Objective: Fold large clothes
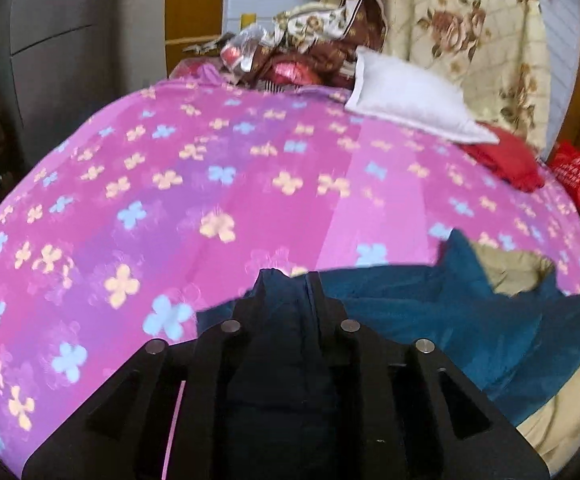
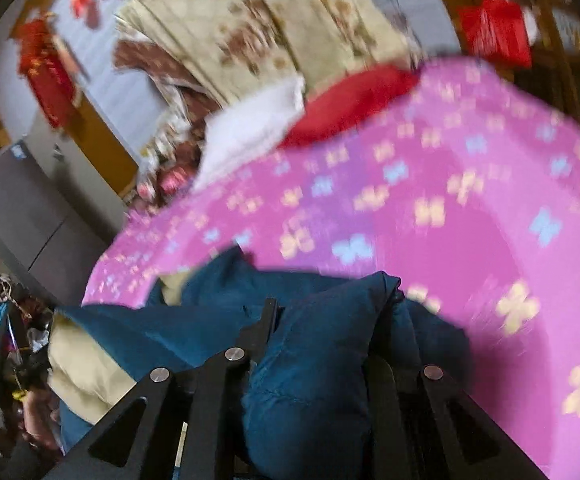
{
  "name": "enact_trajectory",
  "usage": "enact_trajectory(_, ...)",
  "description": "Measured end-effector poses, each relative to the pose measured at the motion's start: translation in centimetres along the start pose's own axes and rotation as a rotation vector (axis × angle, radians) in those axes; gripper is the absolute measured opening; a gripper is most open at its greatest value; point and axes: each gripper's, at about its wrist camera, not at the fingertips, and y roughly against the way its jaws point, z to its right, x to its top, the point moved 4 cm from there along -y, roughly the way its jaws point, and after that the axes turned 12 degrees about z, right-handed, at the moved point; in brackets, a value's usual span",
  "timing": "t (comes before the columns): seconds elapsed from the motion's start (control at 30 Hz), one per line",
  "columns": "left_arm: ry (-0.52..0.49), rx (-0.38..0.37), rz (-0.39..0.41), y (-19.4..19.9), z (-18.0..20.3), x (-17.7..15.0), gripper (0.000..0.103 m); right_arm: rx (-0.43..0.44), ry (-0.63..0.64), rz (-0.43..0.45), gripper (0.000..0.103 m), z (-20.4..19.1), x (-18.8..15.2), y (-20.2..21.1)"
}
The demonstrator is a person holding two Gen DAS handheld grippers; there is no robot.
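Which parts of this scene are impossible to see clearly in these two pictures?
- Blue garment: its full shape; left wrist view, cut by the lower edge and covered by the left tool.
- Right tool: one finger's tip; right wrist view, wrapped in bunched blue cloth.
- Flower print on the pink bedsheet: right wrist view, motion blur.
- Clutter beside the bed: right wrist view, small, blurred, at the edge.

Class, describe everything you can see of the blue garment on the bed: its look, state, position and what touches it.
The blue garment is a large teal piece, soft and padded-looking, with a beige lining showing where it is turned back. It lies crumpled and bunched at the near edge of the pink flowered bedspread, not yet folded flat. The left hand-held gripper has a fold of it between its fingers, and the right hand-held gripper is shut on another bunch.
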Motion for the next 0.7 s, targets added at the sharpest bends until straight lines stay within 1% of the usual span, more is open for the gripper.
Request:
enact_trajectory(0.07, 0.015, 0.001, -0.026, 0.0, -0.1, 0.2, 0.032, 0.0, -0.039, -0.025, 0.017, 0.4, -0.1, -0.2)
enact_trajectory(0.1, 0.043, -0.007, -0.037, 0.3, -0.7, 0.5, 0.053, -0.002, -0.054, -0.027, 0.02, 0.4, 0.1, 0.1)
enact_trajectory(0.13, 0.078, -0.037, -0.035, 0.7, -1.2, 1.0, 0.063, -0.001, -0.067, -0.028, 0.028, 0.4, 0.1, 0.4)
enact_trajectory(0.17, 0.113, -0.065, -0.033, 1.3, -1.7, 1.6, 0.064, 0.015, -0.101, -0.024, 0.034, 0.4, 0.3, 1.3)
enact_trajectory(0.23, 0.165, -0.11, -0.024, 3.4, -3.2, 3.1, 0.067, 0.07, -0.17, 0.002, 0.065, -0.1, 0.6, 3.7)
enact_trajectory(0.3, 0.169, -0.119, 0.014, 5.7, -4.2, 4.3, 0.072, 0.087, -0.194, 0.038, 0.086, -0.6, 1.0, 6.2)
enact_trajectory(0.33, 0.158, -0.113, 0.037, 7.0, -4.7, 4.7, 0.076, 0.095, -0.183, 0.074, 0.087, -1.1, 1.1, 8.1)
enact_trajectory(0.37, 0.143, -0.106, 0.054, 7.9, -5.0, 4.8, 0.078, 0.101, -0.16, 0.087, 0.087, -1.6, 1.2, 9.3)
enact_trajectory(0.43, 0.096, -0.106, 0.076, 9.9, -5.0, 4.2, 0.079, 0.091, -0.086, 0.099, 0.087, -2.5, 0.9, 11.5)
enact_trajectory(0.5, 0.047, -0.134, 0.069, 10.8, -3.9, 2.9, 0.08, 0.061, 0.045, 0.099, 0.087, -3.9, 0.0, 12.9)
enact_trajectory(0.57, -0.011, -0.148, 0.047, 10.8, -2.0, 1.0, 0.08, 0.044, 0.152, 0.067, 0.087, -5.1, -1.4, 12.5)
enact_trajectory(0.63, -0.068, -0.16, 0.011, 9.9, 0.5, -0.4, 0.079, 0.041, 0.208, 0.02, 0.086, -5.9, -2.7, 11.2)
enact_trajectory(0.7, -0.099, -0.17, -0.004, 8.9, 2.8, -0.7, 0.079, 0.018, 0.232, -0.014, 0.086, -6.7, -3.0, 9.4)
